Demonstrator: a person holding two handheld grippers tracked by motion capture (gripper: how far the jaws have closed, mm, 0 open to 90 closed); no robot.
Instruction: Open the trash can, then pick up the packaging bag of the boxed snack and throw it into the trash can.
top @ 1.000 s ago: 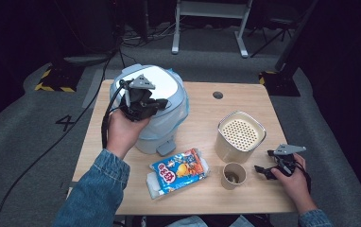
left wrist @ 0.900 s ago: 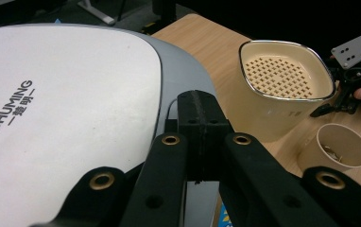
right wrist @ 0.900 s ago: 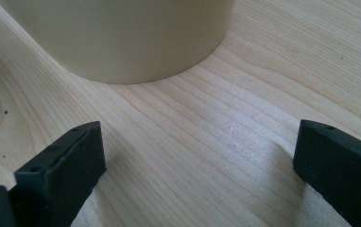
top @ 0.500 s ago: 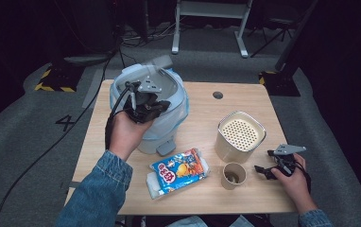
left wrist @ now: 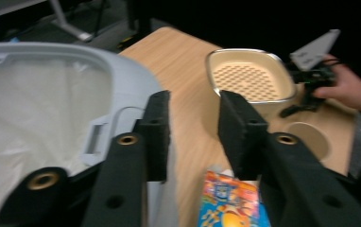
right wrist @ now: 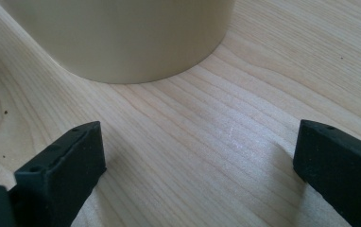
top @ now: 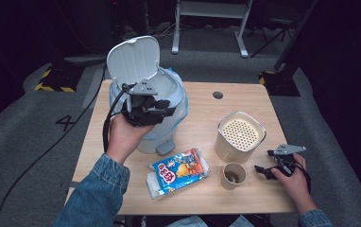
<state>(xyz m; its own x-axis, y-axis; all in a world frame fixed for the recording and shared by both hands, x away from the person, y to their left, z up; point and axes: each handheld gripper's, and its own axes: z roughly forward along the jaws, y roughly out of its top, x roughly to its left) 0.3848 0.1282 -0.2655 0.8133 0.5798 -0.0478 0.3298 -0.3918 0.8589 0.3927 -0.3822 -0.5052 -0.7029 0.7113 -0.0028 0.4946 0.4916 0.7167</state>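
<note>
Left hand-held gripper (top: 162,108) hovers over the open mouth of the bin (top: 169,124) at the back left of the table (top: 202,111); its jaws have just been opening and now stand partly spread with nothing between them. The bin's lid (top: 132,60) stands tilted up, showing the white liner (left wrist: 37,109) inside. Right hand-held gripper (top: 265,170) rests on the table at the front right, jaws spread wide and empty, just beside the paper cup (top: 233,175) and near the cream canister (top: 240,136). I judge the bin-opening step done; the next move calls for picking up rubbish, likely the snack packet (top: 178,171) or the cup, and carrying it to the bin. The bin's inside depth is hidden, and the cup's contents are hard to make out
</note>
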